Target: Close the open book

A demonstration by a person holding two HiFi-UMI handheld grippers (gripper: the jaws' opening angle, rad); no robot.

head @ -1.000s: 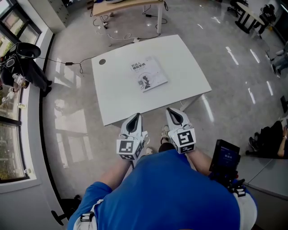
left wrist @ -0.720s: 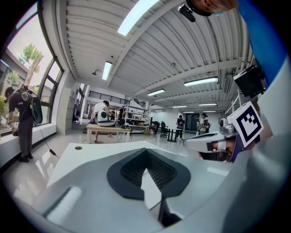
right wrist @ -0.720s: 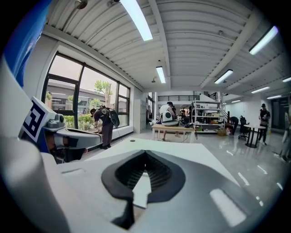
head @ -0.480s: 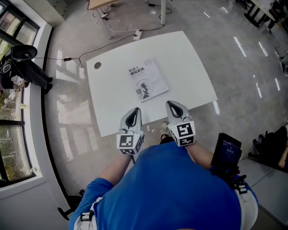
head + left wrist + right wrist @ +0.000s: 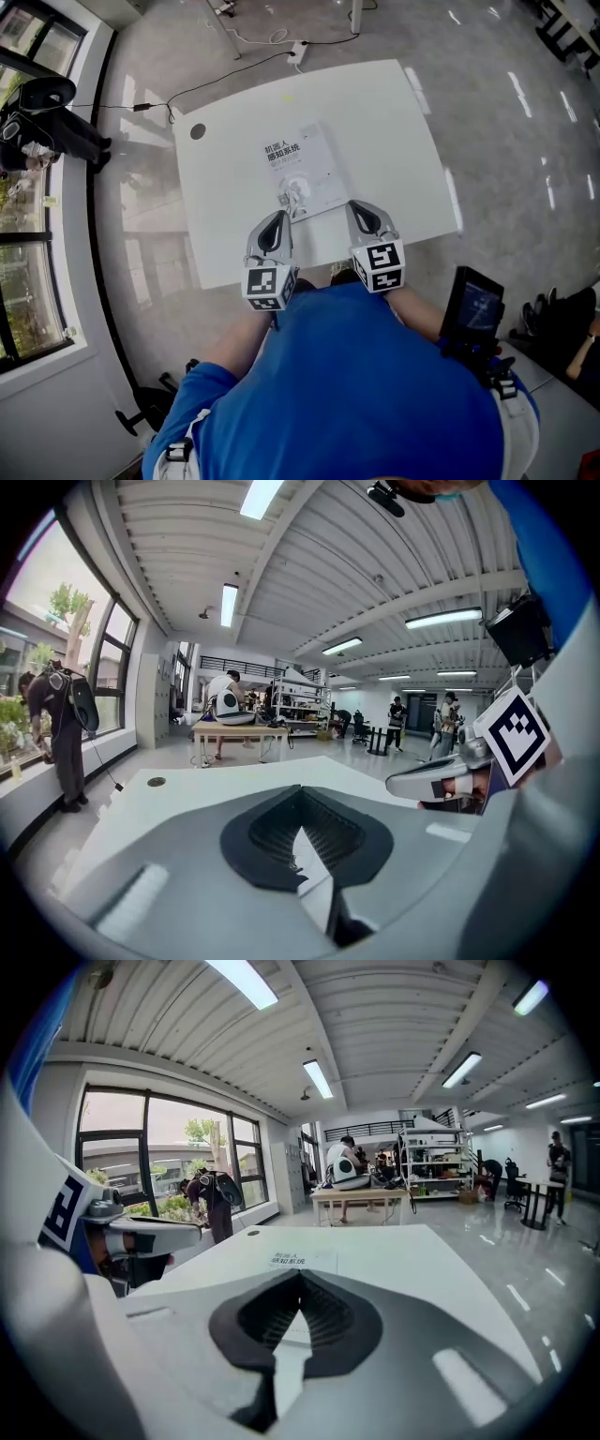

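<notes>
One book [image 5: 302, 172] lies flat near the middle of the single white desk [image 5: 394, 112]. A white printed face is turned up, and its spine side is not clear from here. That face carries two short lines of dark Chinese characters near its far edge and a small grey figure below them. The writing is too small to read with any certainty.

Two claws point at the book from its near side. The left claw [image 5: 279, 218] is just off the book's near left corner and the right claw [image 5: 359, 206] just off its near right corner. Each has its two halves pressed together with nothing between them. In the right gripper view the book [image 5: 302, 1262] lies on the desk ahead of the right claw [image 5: 300, 1279], apart from it. Each gripper carries one cube with black square markers.

Beyond the book's far left corner, one round dark hole [image 5: 198, 131] sits in the desk. Farther that way, a cable [image 5: 225, 70] runs across the floor to a power strip [image 5: 300, 49]. Well left of the book, a person with a dark backpack [image 5: 42, 131] stands at the windows. To the book's near right, a black screen device [image 5: 476, 307] stands beside the wearer's arm.
</notes>
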